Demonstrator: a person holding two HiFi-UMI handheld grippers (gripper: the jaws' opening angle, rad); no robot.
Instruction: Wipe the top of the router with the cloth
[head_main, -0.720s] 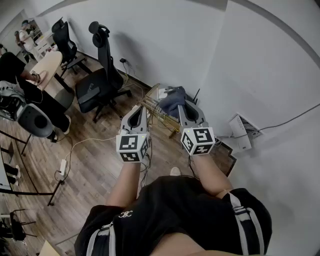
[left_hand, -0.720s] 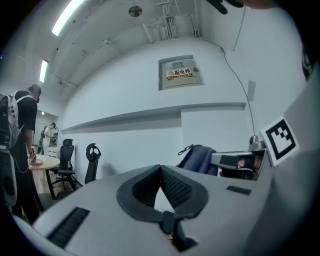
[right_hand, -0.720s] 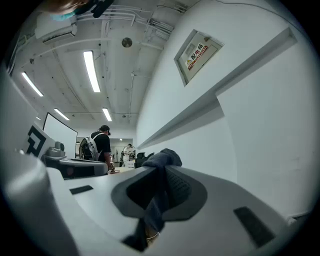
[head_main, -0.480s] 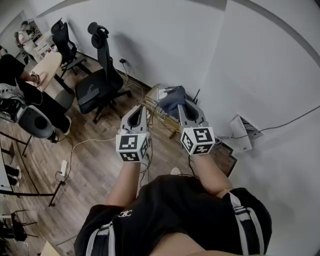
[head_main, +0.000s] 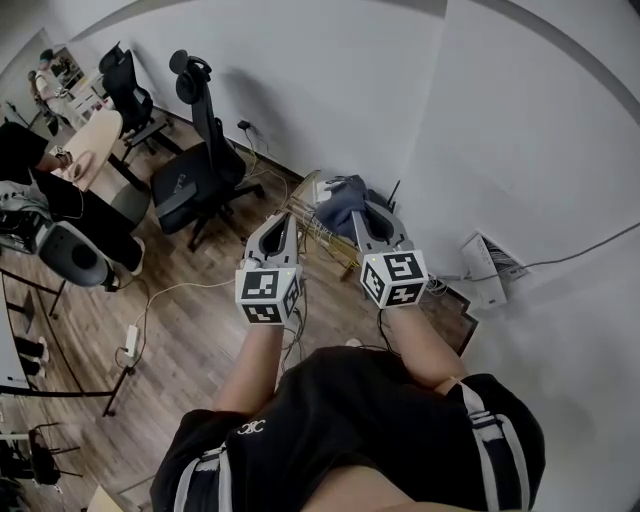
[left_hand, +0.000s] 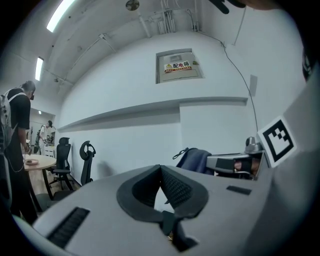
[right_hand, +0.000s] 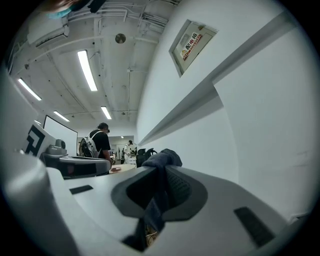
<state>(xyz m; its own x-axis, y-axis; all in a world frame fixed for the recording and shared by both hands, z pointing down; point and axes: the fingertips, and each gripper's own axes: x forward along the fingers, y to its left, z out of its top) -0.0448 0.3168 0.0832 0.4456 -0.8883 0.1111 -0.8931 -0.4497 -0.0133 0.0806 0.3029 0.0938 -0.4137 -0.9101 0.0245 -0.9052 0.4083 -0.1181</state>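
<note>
Okay, head view: both grippers are held out in front of the person, side by side, near the corner where two white walls meet. Right gripper (head_main: 362, 208) is clenched on the cloth (head_main: 343, 203), a dark blue bunch sitting at its tips and spilling forward over the top of a wire rack (head_main: 314, 230). Right gripper view confirms it: the jaws are pinched on the cloth (right_hand: 163, 159), fabric bunched above the tips and hanging down between the pads. Left gripper (head_main: 279, 222) is apart from the cloth, lower left of it, over the near edge of the rack. In the left gripper view its jaws (left_hand: 161, 169) meet at the tips with nothing between them, only white wall showing through the gap behind. That view also catches the cloth (left_hand: 194, 160) and the right gripper (left_hand: 235, 164) off to the right.

Router body isn't clear. A thin black antenna (head_main: 393, 192) stands just right of the cloth, close to the wall.

Also around: black office chair (head_main: 195, 170) on the wood floor (head_main: 200, 330), power strip (head_main: 131, 338) with a cable, white box (head_main: 483, 265) against the right wall.
</note>
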